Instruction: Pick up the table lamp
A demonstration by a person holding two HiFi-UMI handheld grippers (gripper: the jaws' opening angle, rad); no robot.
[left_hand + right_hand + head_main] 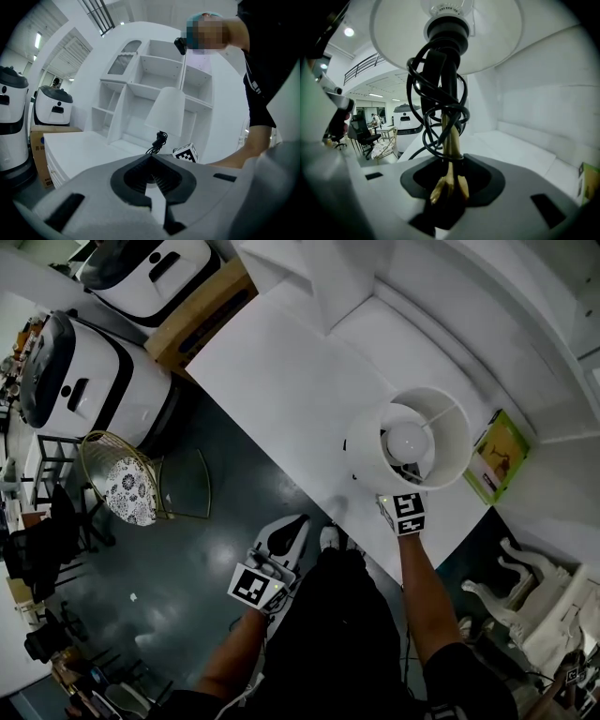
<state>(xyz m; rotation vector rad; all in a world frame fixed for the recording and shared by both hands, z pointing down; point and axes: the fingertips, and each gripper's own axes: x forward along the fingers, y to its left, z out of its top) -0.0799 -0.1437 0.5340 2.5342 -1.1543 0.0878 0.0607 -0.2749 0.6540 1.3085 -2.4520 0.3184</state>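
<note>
One table lamp [412, 442] was at the near edge of one white table [281, 381]. Left of the table were two white machines, a nearer machine [103, 371] and a farther machine [155, 273], with one cardboard box [202, 315] between them. One wire chair [127, 486] stood by the table's left side. One green book [499, 454] lay right of the table. Two grippers showed: left gripper [153, 185], right gripper [449, 185].

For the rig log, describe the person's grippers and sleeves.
Both the left gripper and right gripper have pale grey plastic shells with black ribbed pads, each carrying a cube of black-and-white square markers. Black short sleeves; forearms bare.
</note>
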